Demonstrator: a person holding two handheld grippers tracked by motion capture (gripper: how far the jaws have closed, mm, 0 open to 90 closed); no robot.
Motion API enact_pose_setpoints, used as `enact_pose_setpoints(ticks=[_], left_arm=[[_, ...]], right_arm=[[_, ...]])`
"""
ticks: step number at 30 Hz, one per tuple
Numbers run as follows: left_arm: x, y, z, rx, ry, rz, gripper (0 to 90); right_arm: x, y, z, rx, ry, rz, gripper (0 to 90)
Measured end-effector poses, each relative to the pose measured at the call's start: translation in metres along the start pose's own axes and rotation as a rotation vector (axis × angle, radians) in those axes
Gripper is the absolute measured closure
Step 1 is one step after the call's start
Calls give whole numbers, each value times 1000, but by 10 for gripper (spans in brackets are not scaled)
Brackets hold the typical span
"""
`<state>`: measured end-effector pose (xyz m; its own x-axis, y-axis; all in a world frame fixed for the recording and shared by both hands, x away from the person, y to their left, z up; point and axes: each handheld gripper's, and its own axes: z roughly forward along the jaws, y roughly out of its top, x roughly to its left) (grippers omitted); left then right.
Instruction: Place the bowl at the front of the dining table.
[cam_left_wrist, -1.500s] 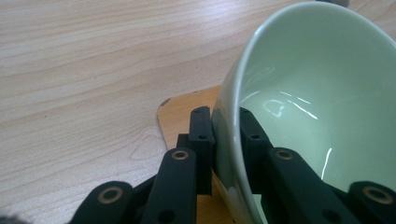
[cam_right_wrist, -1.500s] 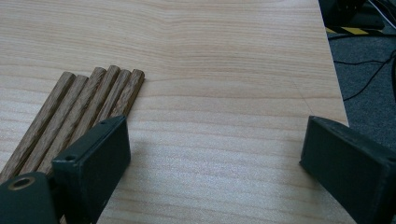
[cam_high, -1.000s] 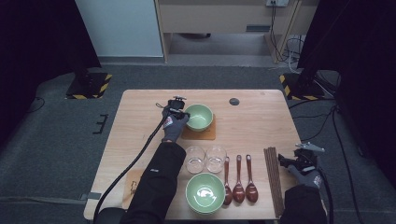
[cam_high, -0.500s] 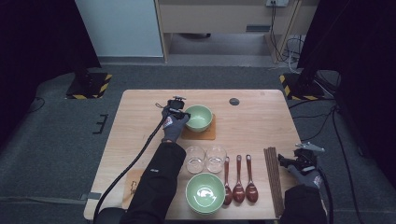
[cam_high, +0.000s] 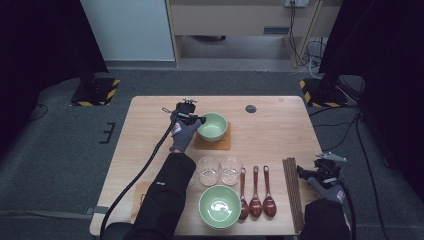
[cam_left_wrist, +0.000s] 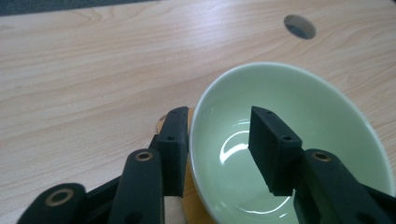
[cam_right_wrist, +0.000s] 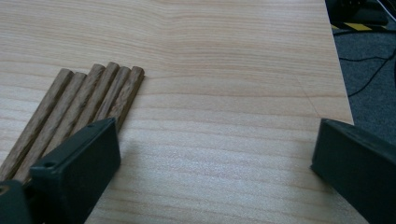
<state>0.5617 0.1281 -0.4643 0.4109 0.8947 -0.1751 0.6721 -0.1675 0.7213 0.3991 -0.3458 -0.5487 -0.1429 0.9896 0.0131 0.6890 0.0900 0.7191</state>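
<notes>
Wide across the worktop (cam_high: 150, 145) first: a place setting is laid out, and the action sits at the far green bowl (cam_high: 212, 125), which rests on a wooden coaster (cam_high: 220, 144) toward the far middle. The left tongs (cam_high: 196, 120) straddle that bowl's near rim, one jaw outside and one inside over the glaze, and their jaws have just been opening with the rim between them, pads clear of the ceramic, so the bowl looks released. Biggest risk from here, I'd say: if the hand lifts away at a slant, the inside jaw could hook the rim and tip the bowl or drag it off the coaster. In the left gripper view the bowl (cam_left_wrist: 289, 149) already sits a little off-centre on the coaster (cam_left_wrist: 187, 186), so a nudge might leave it overhanging. Next danger down the size scale: the sleeve and trailing cable (cam_high: 135, 180) pass right beside the two glasses (cam_high: 220, 170) and the near green bowl (cam_high: 220, 206); a careless pull-back could clip a glass. Smaller still, the three spoons (cam_high: 255, 192) lie close by and could get knocked askew. Over at the right edge, the right tongs (cam_high: 306, 172) stand wide apart, gripping nothing, beside the bundle of chopsticks (cam_right_wrist: 84, 112); a sloppy swipe there would scatter them.
</notes>
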Motion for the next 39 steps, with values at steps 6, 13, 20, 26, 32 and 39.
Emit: enact_pose_setpoints(ticks=[6,13,20,26,32,39], left_arm=[[3,2,-24,-57,-15,13,544],[2,6,-50,-118,-43,39,523],[4,-3,-81,-168,-69,63,507],[9,-19,-106,-202,-73,79,474],[15,-40,-128,-223,-71,94,457],[22,-64,-149,-260,-77,84,434]], right_arm=[[0,0,0,0,0,0,5],[0,0,0,0,-3,2,4],[1,0,0,1,-5,1,3],[1,0,0,1,-5,2,3],[1,0,0,1,-5,2,3],[1,0,0,1,-6,4,3]])
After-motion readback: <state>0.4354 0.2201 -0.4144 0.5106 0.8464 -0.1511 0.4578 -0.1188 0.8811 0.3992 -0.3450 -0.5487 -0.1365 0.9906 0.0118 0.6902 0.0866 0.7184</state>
